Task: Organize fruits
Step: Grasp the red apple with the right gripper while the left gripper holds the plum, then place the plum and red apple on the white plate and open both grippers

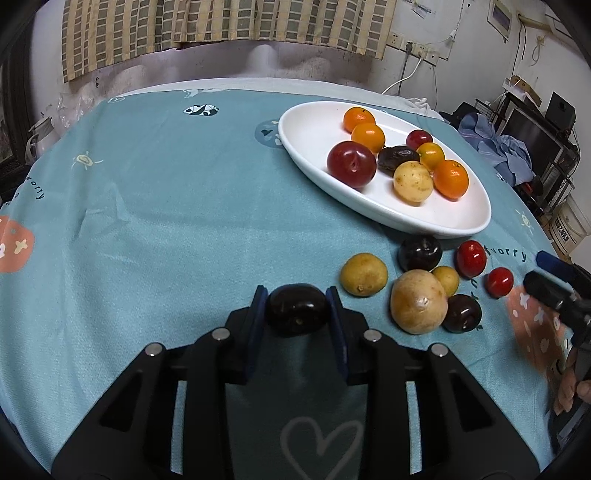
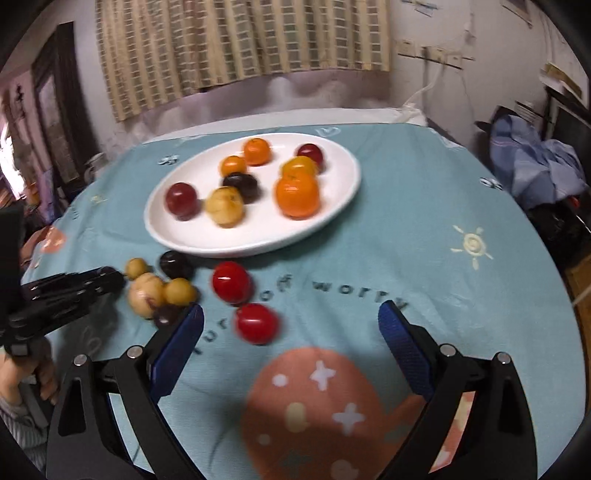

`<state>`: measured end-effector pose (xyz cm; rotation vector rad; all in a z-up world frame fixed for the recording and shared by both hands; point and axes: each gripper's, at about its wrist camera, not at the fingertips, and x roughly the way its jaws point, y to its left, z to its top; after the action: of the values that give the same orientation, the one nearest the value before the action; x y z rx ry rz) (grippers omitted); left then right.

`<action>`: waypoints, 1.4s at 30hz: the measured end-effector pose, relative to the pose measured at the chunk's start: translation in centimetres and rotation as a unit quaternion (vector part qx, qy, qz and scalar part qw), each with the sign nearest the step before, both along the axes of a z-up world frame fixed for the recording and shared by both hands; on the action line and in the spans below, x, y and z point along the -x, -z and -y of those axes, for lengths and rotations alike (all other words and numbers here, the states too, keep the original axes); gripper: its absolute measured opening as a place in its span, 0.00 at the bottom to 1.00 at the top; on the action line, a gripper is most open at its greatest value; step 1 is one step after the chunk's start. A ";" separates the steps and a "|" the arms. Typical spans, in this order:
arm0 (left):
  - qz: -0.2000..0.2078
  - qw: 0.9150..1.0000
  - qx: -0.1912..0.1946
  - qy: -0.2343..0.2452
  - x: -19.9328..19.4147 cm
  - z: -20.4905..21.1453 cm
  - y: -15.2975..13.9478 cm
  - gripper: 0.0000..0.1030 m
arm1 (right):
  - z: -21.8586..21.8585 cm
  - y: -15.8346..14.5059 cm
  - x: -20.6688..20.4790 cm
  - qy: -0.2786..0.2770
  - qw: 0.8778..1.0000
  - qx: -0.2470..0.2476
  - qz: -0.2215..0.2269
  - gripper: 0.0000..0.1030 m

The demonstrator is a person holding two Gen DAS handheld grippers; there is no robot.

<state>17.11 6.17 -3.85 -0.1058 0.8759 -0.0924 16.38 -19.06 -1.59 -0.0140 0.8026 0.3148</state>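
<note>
My left gripper (image 1: 297,293) is shut on a dark plum (image 1: 297,312) just above the teal tablecloth (image 1: 166,206). To its right lie loose fruits: a yellow one (image 1: 364,274), a big tan one (image 1: 418,301), two dark plums (image 1: 420,253), and two small red ones (image 1: 471,258). The white oval plate (image 1: 306,122) behind them holds several oranges, a red plum (image 1: 351,163) and other fruit. My right gripper (image 2: 291,310) stands open low over the cloth. A small red fruit (image 2: 256,323) lies between its fingers, nearer the left one, untouched.
A wall with a checked curtain (image 1: 221,22) rises behind the table. Shelves, a monitor and blue clothes (image 1: 506,147) crowd the right side. A person's hand (image 2: 22,380) holds the left gripper's handle. The cloth left of the plate is bare.
</note>
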 end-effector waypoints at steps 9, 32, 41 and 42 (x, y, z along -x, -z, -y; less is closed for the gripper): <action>0.000 1.000 0.000 0.000 0.0 0.0 0.0 0.33 | -1.9 1.6 -0.1 -0.033 0.999 0.020 -0.024 0.48; -0.001 1.000 0.005 0.003 0.0 0.1 0.2 0.32 | -2.6 2.1 -1.9 -0.049 0.997 -0.037 -0.054 0.28; 0.022 1.000 0.001 0.003 0.8 0.2 -0.6 0.31 | -1.9 1.5 -1.7 -0.046 0.997 -0.047 -0.043 0.27; 0.022 1.000 0.004 0.003 0.9 0.1 -0.7 0.31 | -1.8 1.4 -1.5 -0.046 0.997 -0.049 -0.042 0.27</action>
<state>16.24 6.02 -3.16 -0.1073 0.8325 -0.1038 17.90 -17.31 -2.98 0.0543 0.8698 0.4430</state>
